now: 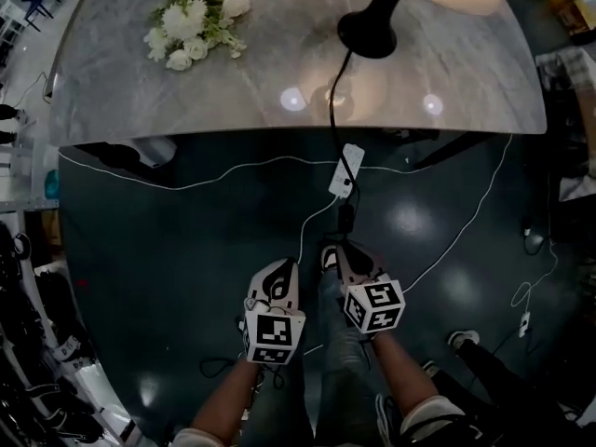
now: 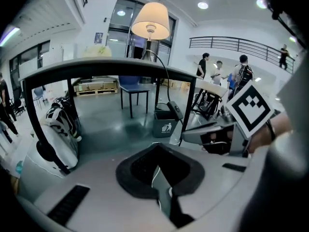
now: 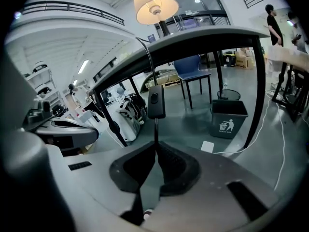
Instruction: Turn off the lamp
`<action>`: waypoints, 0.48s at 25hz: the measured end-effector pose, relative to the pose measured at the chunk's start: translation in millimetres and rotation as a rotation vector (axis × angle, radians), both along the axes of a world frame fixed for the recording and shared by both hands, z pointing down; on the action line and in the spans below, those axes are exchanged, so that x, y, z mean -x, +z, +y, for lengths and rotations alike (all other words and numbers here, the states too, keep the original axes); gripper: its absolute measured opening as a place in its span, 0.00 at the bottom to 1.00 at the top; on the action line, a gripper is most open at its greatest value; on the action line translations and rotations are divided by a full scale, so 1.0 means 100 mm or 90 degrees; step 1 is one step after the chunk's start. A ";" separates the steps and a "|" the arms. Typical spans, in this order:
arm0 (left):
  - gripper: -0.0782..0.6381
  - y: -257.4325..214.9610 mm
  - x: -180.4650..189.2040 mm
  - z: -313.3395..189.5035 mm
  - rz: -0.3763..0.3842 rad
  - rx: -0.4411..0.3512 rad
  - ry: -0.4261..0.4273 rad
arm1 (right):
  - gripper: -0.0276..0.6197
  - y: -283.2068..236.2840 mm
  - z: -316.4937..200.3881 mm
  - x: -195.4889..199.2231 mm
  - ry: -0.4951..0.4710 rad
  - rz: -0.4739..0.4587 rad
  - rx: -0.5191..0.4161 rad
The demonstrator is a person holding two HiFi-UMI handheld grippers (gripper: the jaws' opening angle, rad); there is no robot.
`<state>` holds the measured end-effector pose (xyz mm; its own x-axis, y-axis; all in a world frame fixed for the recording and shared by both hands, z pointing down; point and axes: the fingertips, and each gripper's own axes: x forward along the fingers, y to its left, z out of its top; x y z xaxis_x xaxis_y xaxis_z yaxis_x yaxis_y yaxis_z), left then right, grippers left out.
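The left tool (image 2: 155,153) is clenched on nothing. Beside it, the right tool (image 3: 155,146) grasps the black cord (image 3: 155,129) just below its switch (image 3: 156,100), which hangs off the desk (image 1: 279,73). Beyond, the lit lamp (image 1: 368,28) stands on the desk.

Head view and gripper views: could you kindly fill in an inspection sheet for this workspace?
Surface: grey marble table.
Job's things: lamp lit; its switch hangs on the cord below the table edge.
Clutter: flowers at the table's left.
Grippers: left gripper shut, empty; right gripper shut on the cord under the switch.
Cables: cord runs off the table edge; white cables cross the floor to a power strip.
Surroundings: bin, chair, people behind.
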<state>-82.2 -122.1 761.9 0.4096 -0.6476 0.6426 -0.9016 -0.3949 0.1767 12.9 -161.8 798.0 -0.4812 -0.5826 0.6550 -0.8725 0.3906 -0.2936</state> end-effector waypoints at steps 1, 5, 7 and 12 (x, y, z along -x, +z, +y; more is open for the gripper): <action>0.11 -0.07 -0.03 0.01 -0.002 -0.004 0.006 | 0.07 -0.09 0.02 -0.01 -0.001 -0.003 -0.005; 0.11 -0.35 -0.11 0.01 -0.006 -0.008 0.019 | 0.07 -0.41 0.04 0.00 0.000 -0.014 -0.013; 0.11 -0.53 -0.15 0.00 -0.009 -0.007 0.024 | 0.07 -0.59 0.06 0.03 -0.005 -0.019 -0.015; 0.11 -1.10 -0.29 -0.10 -0.014 -0.020 0.032 | 0.07 -1.12 0.00 0.07 -0.017 -0.034 -0.030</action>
<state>-53.7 -132.0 652.1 0.4282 -0.6469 0.6310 -0.8840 -0.4447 0.1440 5.6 -162.0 686.3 -0.5299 -0.5985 0.6008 -0.8455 0.4275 -0.3199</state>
